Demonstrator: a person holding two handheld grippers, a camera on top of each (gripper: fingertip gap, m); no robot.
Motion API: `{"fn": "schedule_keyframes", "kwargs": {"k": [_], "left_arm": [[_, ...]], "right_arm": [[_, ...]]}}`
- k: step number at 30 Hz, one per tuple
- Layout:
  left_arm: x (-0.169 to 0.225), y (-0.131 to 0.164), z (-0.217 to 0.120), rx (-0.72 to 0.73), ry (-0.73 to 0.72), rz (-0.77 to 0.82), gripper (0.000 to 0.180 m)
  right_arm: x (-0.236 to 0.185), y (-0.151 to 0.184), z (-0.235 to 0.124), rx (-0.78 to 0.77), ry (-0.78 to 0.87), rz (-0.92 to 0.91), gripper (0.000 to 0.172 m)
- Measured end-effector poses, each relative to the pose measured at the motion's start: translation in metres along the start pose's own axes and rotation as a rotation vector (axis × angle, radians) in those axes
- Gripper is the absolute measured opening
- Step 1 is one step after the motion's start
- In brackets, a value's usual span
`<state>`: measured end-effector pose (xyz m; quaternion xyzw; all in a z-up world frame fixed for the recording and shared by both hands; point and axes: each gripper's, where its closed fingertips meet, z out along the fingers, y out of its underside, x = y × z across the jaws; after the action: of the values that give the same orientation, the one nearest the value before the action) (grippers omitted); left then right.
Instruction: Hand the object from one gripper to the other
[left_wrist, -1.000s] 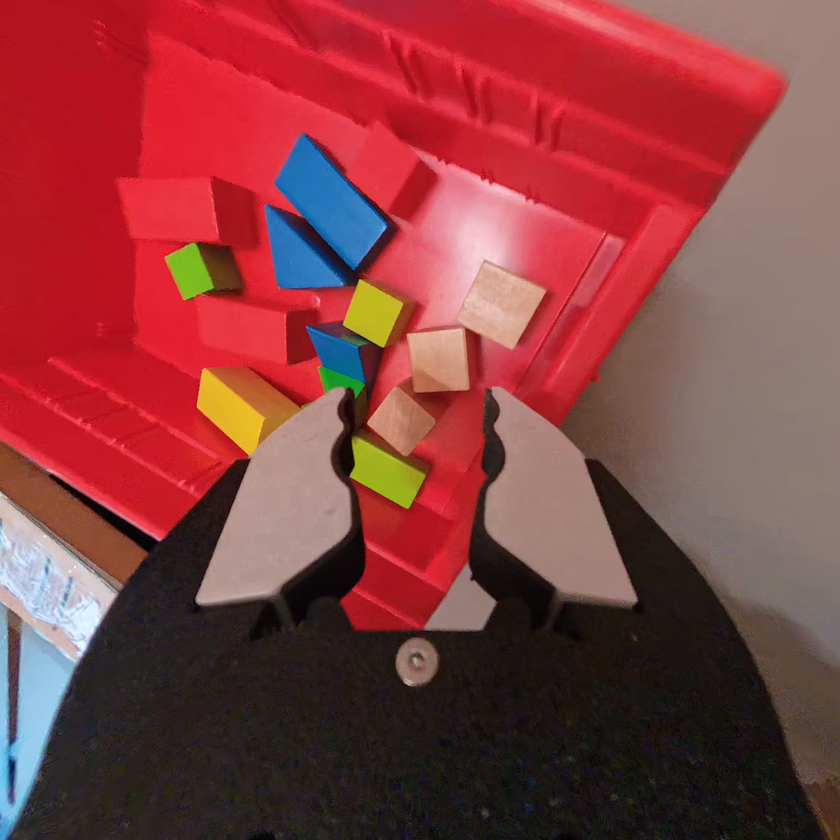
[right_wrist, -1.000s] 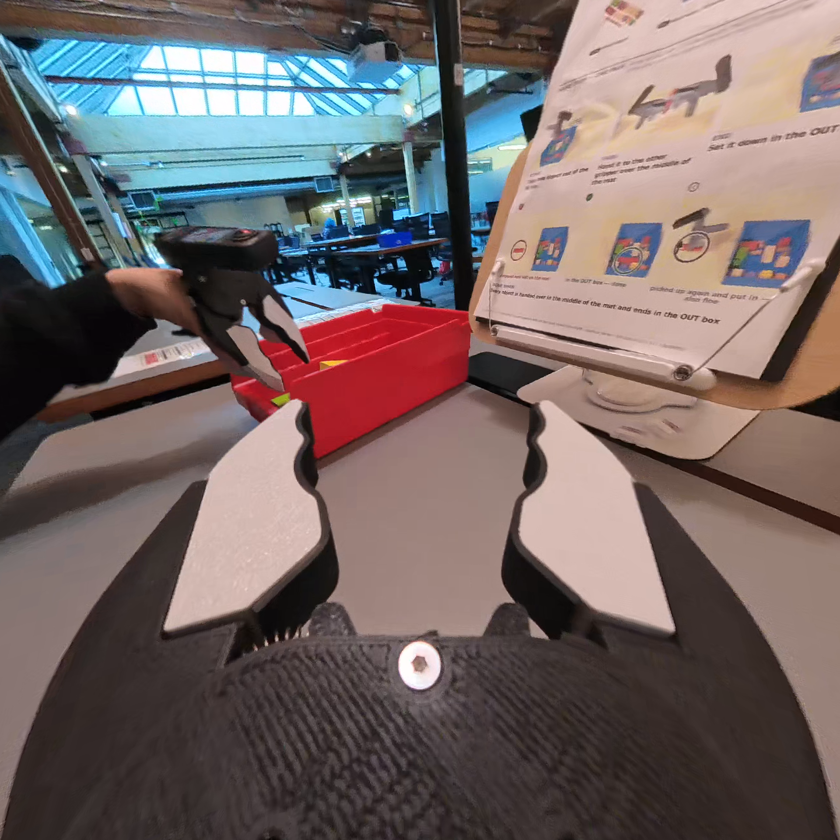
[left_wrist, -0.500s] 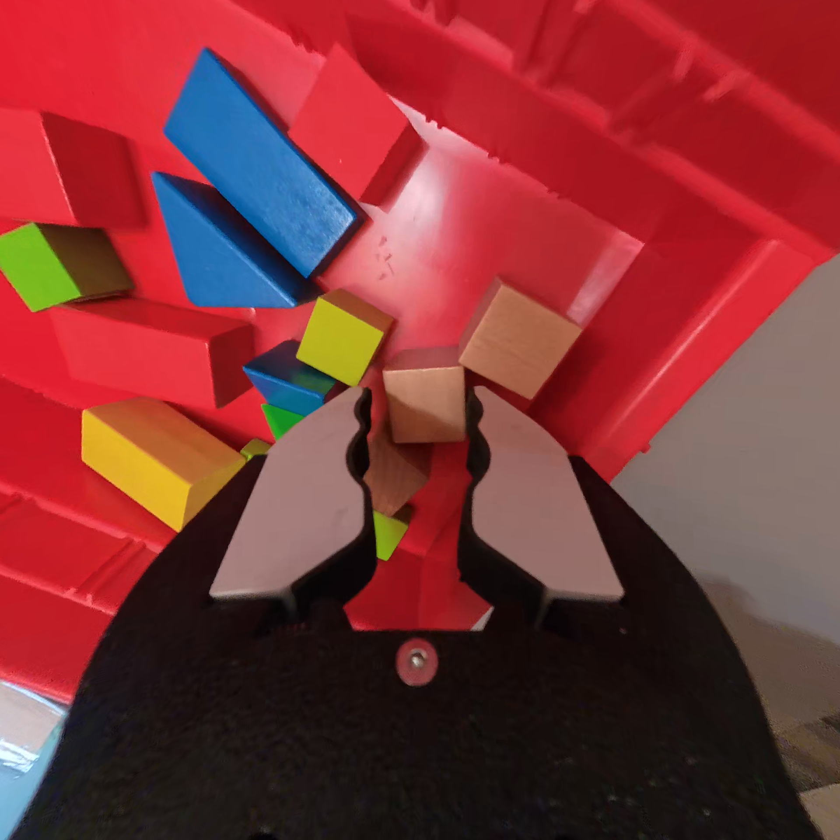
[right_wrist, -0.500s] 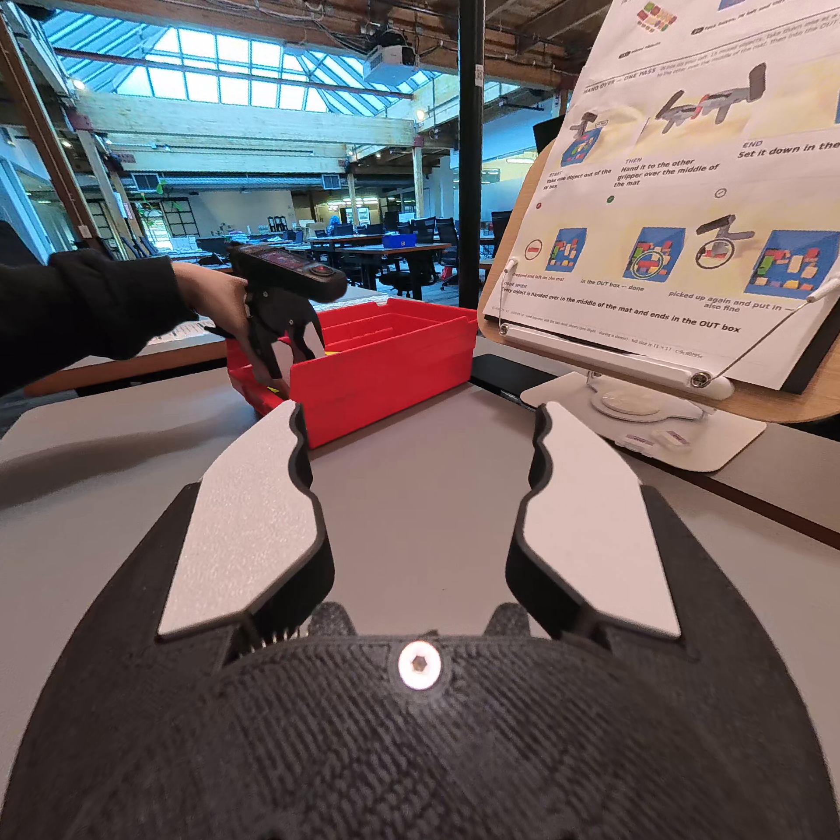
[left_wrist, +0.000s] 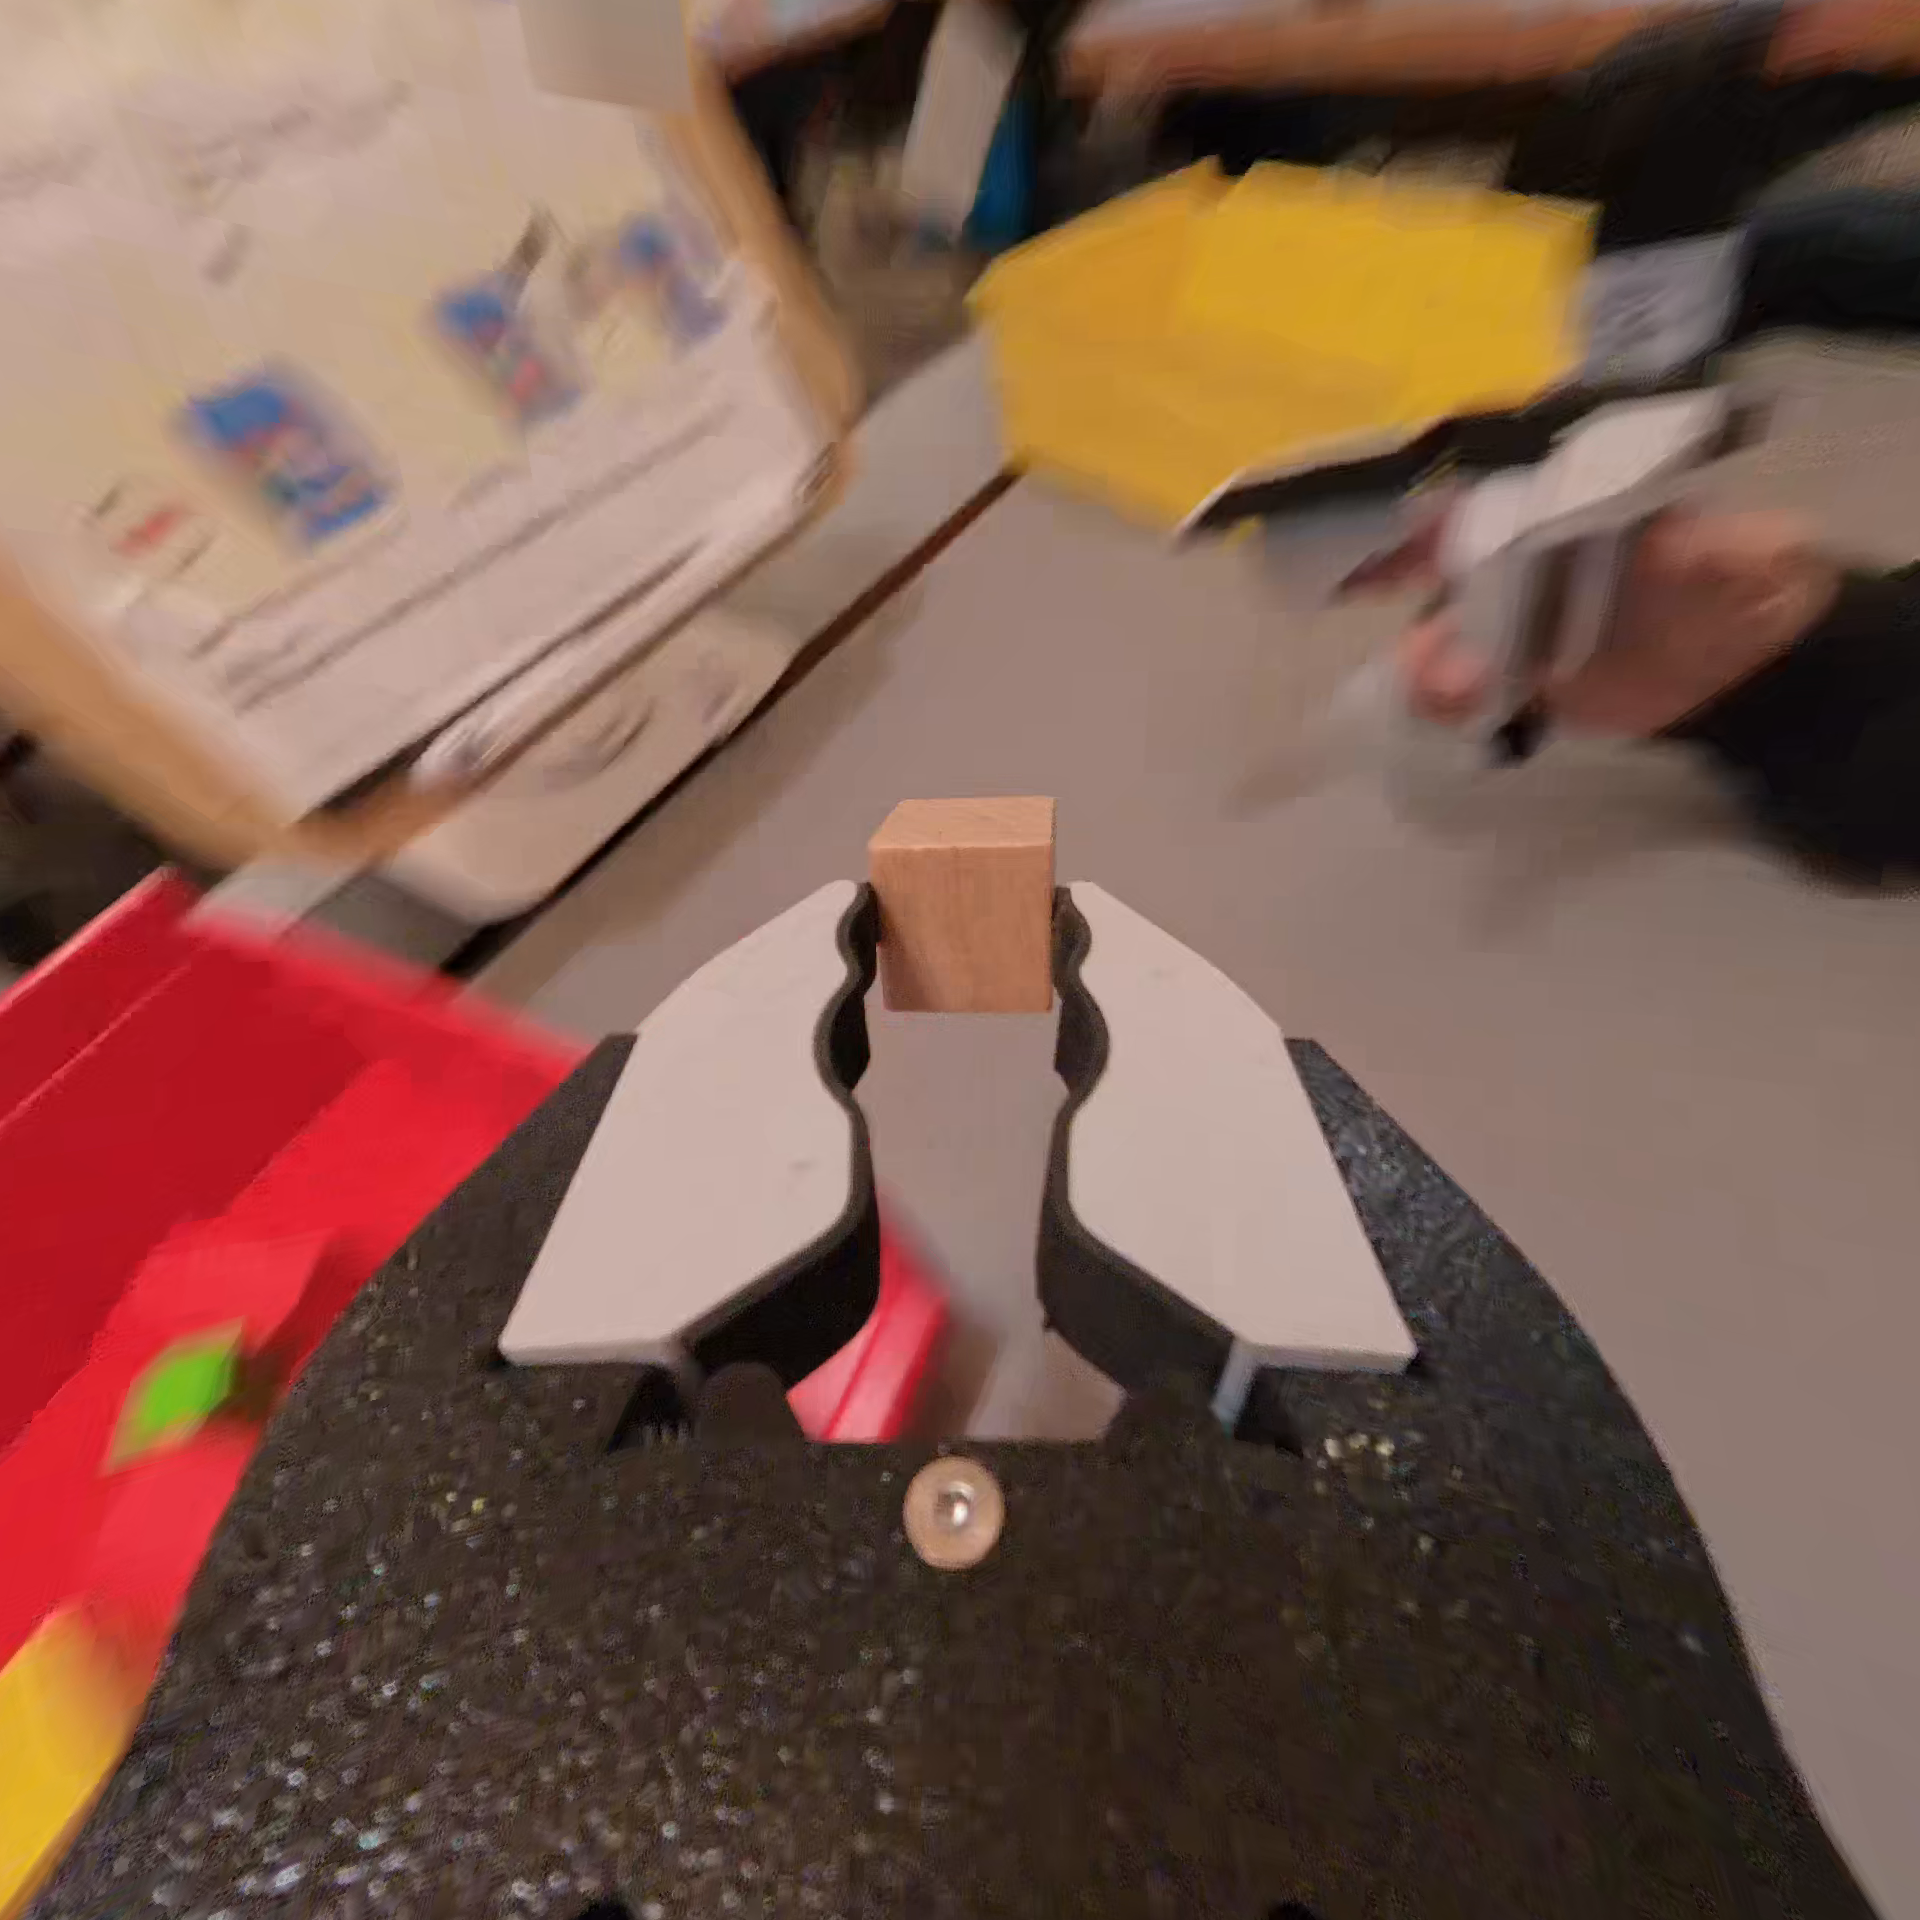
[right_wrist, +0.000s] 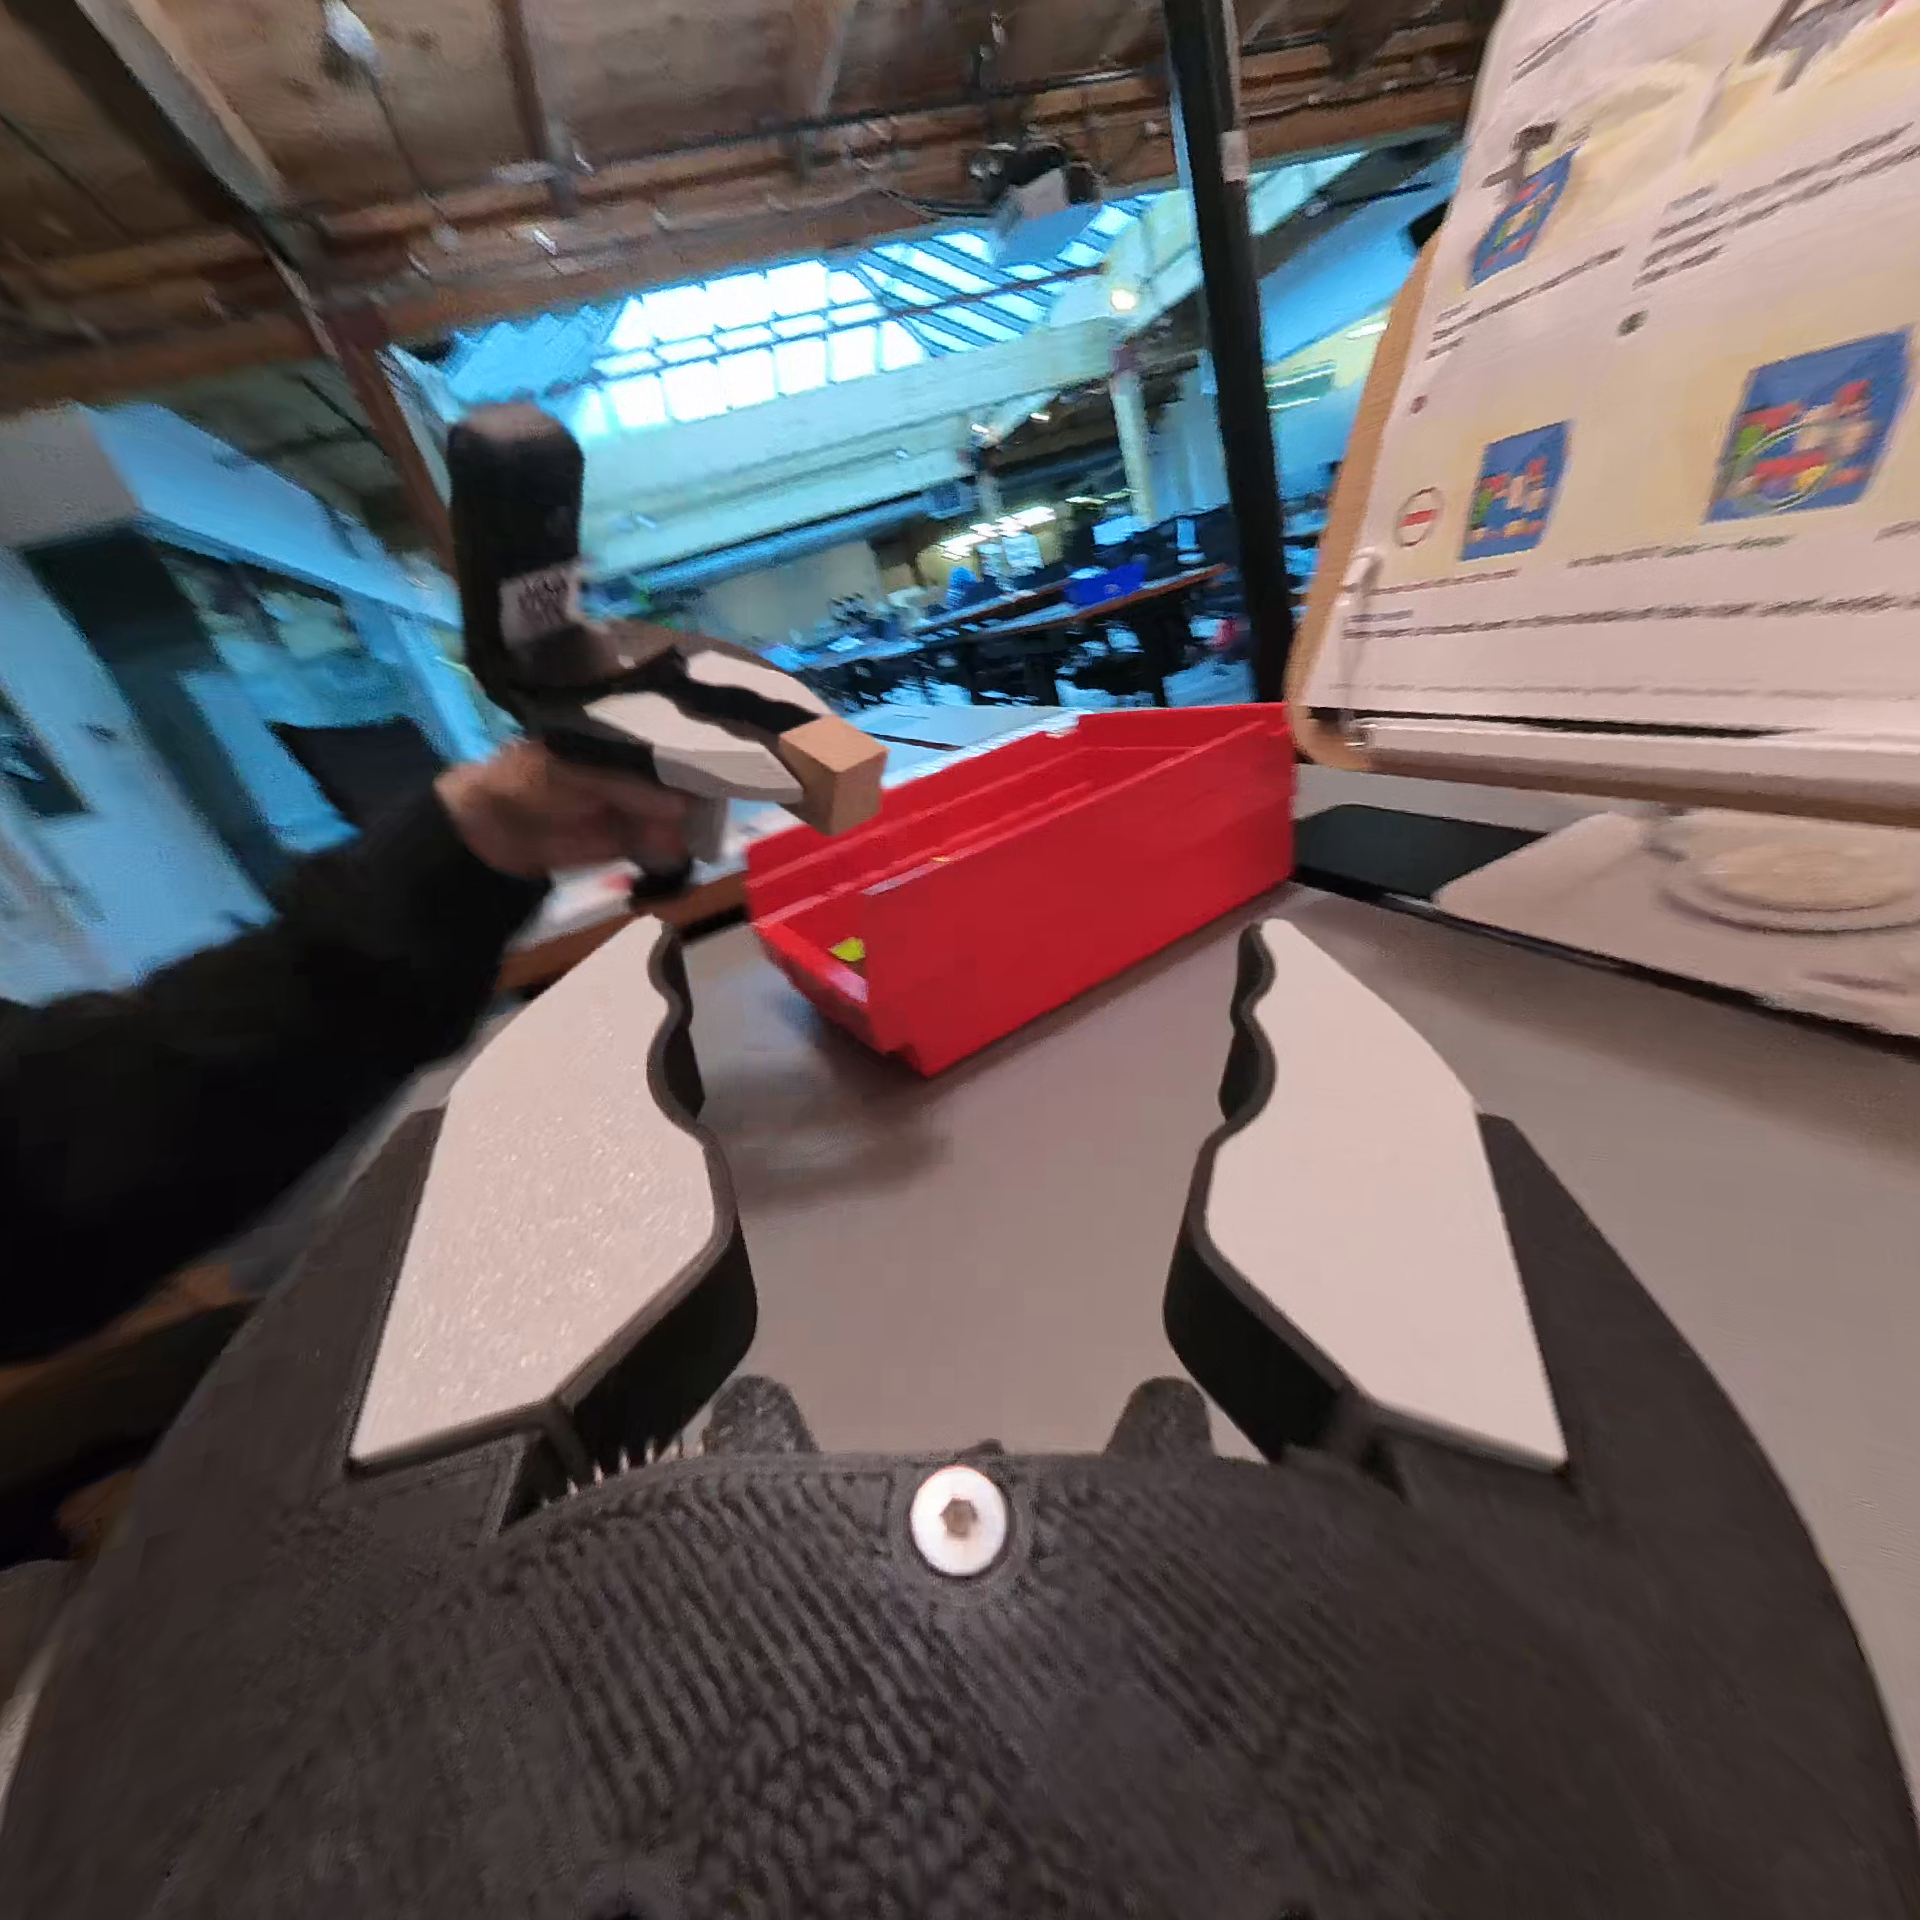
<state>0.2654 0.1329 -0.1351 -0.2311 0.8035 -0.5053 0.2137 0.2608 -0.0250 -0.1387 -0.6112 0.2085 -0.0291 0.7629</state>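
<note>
Between the left gripper's (left_wrist: 964, 940) fingertips sits a plain wooden cube (left_wrist: 962, 906), both pads pressed on its sides, lifted above the grey worktop (left_wrist: 1403, 1039) beside the red bin (right_wrist: 1023, 873). Well apart, the right gripper (right_wrist: 961, 997) waits with jaws wide and bare. Pickup looks done; the handover itself remains.

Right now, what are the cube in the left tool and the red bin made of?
Cube: looks like unpainted wood, with a pale tan matte face and faint grain, clamped between the left tool fingertips. Red bin: probably moulded plastic, with uniform glossy red walls and ribbed ledges; motion blur hides finer detail.
</note>
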Motion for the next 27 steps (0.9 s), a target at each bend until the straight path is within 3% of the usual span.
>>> {"fn": "schedule_keyframes", "kwargs": {"k": [1, 4, 7, 10, 13, 16, 22, 25, 27], "left_arm": [[0.026, -0.015, 0.011, 0.109, 0.070, 0.025, 0.031], [0.083, -0.043, 0.042, 0.354, 0.185, 0.177, 0.031], [0.104, -0.042, 0.071, 0.427, 0.213, 0.279, 0.031], [0.118, -0.037, 0.084, 0.495, 0.269, 0.278, 0.031], [0.123, -0.029, 0.091, 0.493, 0.280, 0.274, 0.031], [0.122, -0.025, 0.092, 0.482, 0.266, 0.281, 0.031], [0.127, -0.021, 0.096, 0.459, 0.268, 0.317, 0.031], [0.128, -0.017, 0.100, 0.435, 0.259, 0.341, 0.031], [0.127, -0.015, 0.101, 0.424, 0.254, 0.341, 0.031]], "right_arm": [[-0.007, 0.000, 0.003, 0.012, -0.056, 0.062, 0.100], [-0.025, 0.001, 0.008, 0.043, -0.236, 0.297, 0.102], [-0.035, -0.002, 0.006, 0.066, -0.388, 0.519, 0.099], [-0.032, 0.007, 0.005, 0.022, -0.414, 0.634, 0.090], [-0.028, 0.018, 0.006, -0.017, -0.413, 0.720, 0.087], [-0.031, 0.016, 0.005, -0.002, -0.469, 0.804, 0.072], [-0.040, 0.044, 0.011, -0.162, -0.448, 0.762, 0.065], [-0.041, 0.041, 0.011, -0.154, -0.460, 0.767, 0.042], [-0.039, 0.043, 0.011, -0.168, -0.446, 0.787, 0.041]]}}
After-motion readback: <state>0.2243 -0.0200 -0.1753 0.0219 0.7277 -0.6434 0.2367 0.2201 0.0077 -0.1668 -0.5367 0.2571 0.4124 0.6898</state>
